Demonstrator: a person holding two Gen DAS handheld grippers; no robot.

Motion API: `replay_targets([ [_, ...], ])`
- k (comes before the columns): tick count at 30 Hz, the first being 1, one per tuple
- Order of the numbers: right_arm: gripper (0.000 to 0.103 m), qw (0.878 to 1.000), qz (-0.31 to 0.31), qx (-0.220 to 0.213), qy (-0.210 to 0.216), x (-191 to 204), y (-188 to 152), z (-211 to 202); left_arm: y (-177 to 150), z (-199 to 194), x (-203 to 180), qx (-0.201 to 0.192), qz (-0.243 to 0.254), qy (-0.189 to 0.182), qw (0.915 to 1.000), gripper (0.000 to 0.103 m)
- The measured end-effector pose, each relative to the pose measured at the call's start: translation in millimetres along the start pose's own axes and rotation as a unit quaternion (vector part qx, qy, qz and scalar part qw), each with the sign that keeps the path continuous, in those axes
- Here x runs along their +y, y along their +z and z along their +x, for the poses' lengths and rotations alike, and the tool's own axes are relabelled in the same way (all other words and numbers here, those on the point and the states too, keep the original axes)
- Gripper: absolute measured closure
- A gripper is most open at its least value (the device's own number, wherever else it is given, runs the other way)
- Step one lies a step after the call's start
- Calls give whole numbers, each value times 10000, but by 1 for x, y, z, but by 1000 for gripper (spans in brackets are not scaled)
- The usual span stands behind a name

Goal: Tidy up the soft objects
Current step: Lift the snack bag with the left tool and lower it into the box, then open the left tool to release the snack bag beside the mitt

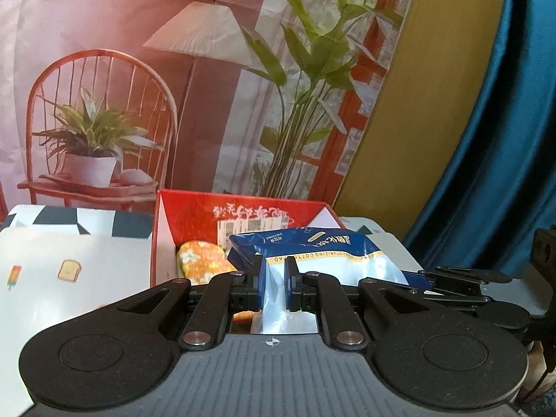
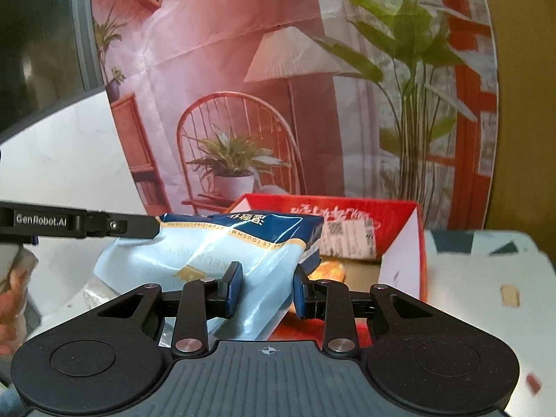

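While held above the bench, viewed along two sets of black fingers. Far left: pale bench cover printed with a small toast and an ice lolly. Next, a red open box against a printed backdrop of chair, lamp and plants, with an orange flowered soft item lying inside. Centre: left gripper, fingers nearly pressed together, pinching a thin edge of a blue and silver cotton pad packet lifted just in front of the box. Right: right gripper, fingers a little spread, clamping the packet's fuller opposite end, its pale film creased between the pads. Far right: yellow panel and teal curtain.
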State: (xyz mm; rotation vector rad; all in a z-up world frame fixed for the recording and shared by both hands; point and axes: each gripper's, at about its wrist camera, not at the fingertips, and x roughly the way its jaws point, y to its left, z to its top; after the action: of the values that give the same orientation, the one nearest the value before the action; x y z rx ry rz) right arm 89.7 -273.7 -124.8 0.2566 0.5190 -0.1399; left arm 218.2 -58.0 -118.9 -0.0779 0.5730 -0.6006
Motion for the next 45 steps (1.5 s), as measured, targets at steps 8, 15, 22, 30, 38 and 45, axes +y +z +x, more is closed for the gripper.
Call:
replay_targets([
  [8,75,9996,-160,146,-205,-30,27,50,27,59,11,81,94,149,9998,91],
  [15,75,9976,-241,500,-415,-57,37,107,30,120,26,432,-43,293,9986,91],
  [22,75,9928,-62,1036,-596,-74,32,153,23,166,41,980,-154,391,9943,91],
  [30,74,9835,62,1623,-793,-79,22,178,16,187,45,1383,-56,419,9895,90],
  [38,60,9778,-103,1910,-860,-72,20,176,14,179,41,1470,126,346,9885,56],
  [45,45,9792,-193,1806,-908,-64,20,157,20,152,30,1280,347,364,9905,44],
])
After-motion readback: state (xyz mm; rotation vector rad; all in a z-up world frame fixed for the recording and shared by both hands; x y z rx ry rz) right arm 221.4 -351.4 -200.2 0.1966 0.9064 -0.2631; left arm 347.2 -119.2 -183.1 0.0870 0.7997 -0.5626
